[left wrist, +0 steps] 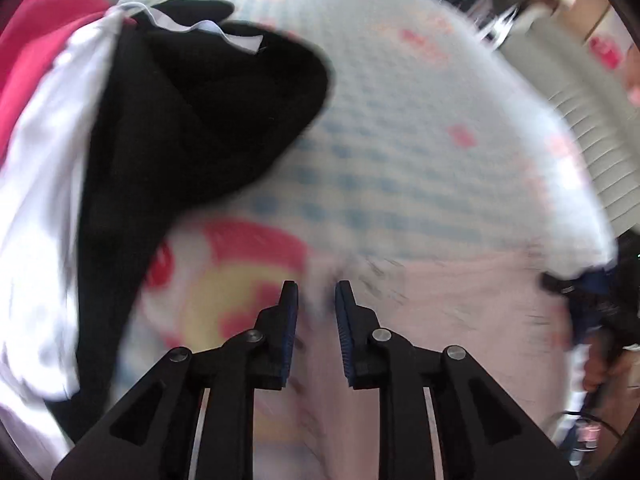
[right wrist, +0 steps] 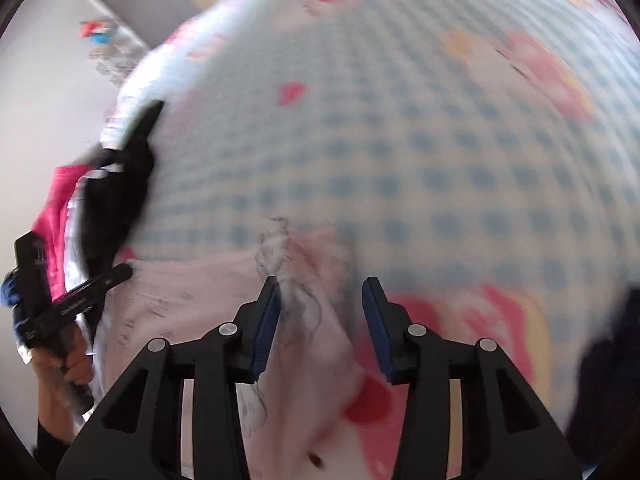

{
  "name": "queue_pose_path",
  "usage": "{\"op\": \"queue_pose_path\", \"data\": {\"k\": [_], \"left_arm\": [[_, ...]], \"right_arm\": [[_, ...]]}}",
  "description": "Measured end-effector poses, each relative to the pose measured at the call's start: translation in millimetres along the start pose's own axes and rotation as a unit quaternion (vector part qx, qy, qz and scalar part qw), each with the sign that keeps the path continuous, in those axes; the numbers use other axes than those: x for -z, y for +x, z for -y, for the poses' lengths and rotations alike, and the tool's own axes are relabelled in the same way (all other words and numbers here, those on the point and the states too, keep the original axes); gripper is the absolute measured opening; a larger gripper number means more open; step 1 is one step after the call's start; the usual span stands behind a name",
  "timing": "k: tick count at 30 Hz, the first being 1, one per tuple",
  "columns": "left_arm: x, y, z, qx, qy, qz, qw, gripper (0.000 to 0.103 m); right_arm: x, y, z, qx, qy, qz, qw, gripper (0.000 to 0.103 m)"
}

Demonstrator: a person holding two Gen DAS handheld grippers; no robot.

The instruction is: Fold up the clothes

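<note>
A pale pink garment (right wrist: 192,304) with dark scribbled print lies on the checked bedsheet (right wrist: 440,152). My right gripper (right wrist: 323,284) is open just above a bunched fold of it, and the cloth touches the left finger (right wrist: 268,312). My left gripper (left wrist: 317,286) is open with a narrow gap, low over the same pink garment (left wrist: 440,312). Nothing is clamped in either. In the right wrist view the left gripper (right wrist: 80,300) shows with its tip at the garment's left edge, held by a hand (right wrist: 68,364). Both views are blurred by motion.
A heap of clothes lies left of the pink garment: a black piece (left wrist: 200,120), white cloth (left wrist: 40,200) and a magenta piece (left wrist: 36,28). The bedsheet (left wrist: 400,140) spreads ahead. Beyond the bed's edge are a ribbed white surface (left wrist: 592,128) and a white shelf (right wrist: 120,8).
</note>
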State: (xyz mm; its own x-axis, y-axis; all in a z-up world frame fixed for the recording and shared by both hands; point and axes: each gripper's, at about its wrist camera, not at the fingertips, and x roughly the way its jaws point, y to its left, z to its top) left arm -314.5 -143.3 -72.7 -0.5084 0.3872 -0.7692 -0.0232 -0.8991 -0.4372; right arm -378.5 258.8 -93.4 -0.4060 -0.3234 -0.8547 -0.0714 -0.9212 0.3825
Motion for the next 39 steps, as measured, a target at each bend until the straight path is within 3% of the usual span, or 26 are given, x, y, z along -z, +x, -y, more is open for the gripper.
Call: {"op": "queue_pose_path", "data": {"k": [2,4,10,14,16,18,21,26,32,36,37,39], "left_arm": [[20,-14,2,0.004,-0.012,-0.002,0.9999,0.052],[41,-28,3,0.008,-0.024,-0.003,0.9997,0.053],[102,-68,7,0.018,-0.060,-0.011,0.9980,0.053],[143,-61,8,0.008,-0.091,-0.039,0.9951,0.053],[160,-60,10,0.001,-0.097,-0.053,0.9938,0.054],[173,-63,9,0.020,-0.116,-0.061,0.9912,0.060],[190,-64,9,0.043,-0.136,-0.074,0.9869,0.066],[202,-64,24,0.017,-0.115,-0.071,0.9907,0.066],[203,-67,40,0.008,-0.076,-0.084,0.9935,0.060],[211,-74,25,0.010,-0.105,-0.071,0.9919,0.062],[214,-75,20,0.018,-0.117,-0.068,0.9906,0.062],[221,-72,10,0.056,-0.148,-0.070,0.9849,0.062]], "right_arm": [[19,-27,-5,-0.035,-0.012,0.023,0.999,0.049],[45,-52,-13,-0.056,-0.025,0.036,0.997,0.058],[146,-78,-35,-0.101,-0.023,-0.010,0.995,0.059],[215,-61,-46,-0.116,0.013,-0.054,0.992,0.059],[239,-46,-61,-0.104,0.000,-0.061,0.993,0.059],[255,-46,-73,-0.092,-0.025,-0.051,0.994,0.062],[262,-47,-80,-0.090,-0.029,-0.051,0.994,0.063],[272,-44,-83,-0.131,-0.015,-0.059,0.990,0.063],[282,-41,-84,-0.137,-0.023,-0.075,0.987,0.031],[280,-42,-84,-0.145,-0.017,-0.074,0.986,0.037],[280,-40,-82,-0.148,-0.011,-0.077,0.986,0.043],[281,-38,-80,-0.146,-0.023,-0.079,0.986,0.045]]}}
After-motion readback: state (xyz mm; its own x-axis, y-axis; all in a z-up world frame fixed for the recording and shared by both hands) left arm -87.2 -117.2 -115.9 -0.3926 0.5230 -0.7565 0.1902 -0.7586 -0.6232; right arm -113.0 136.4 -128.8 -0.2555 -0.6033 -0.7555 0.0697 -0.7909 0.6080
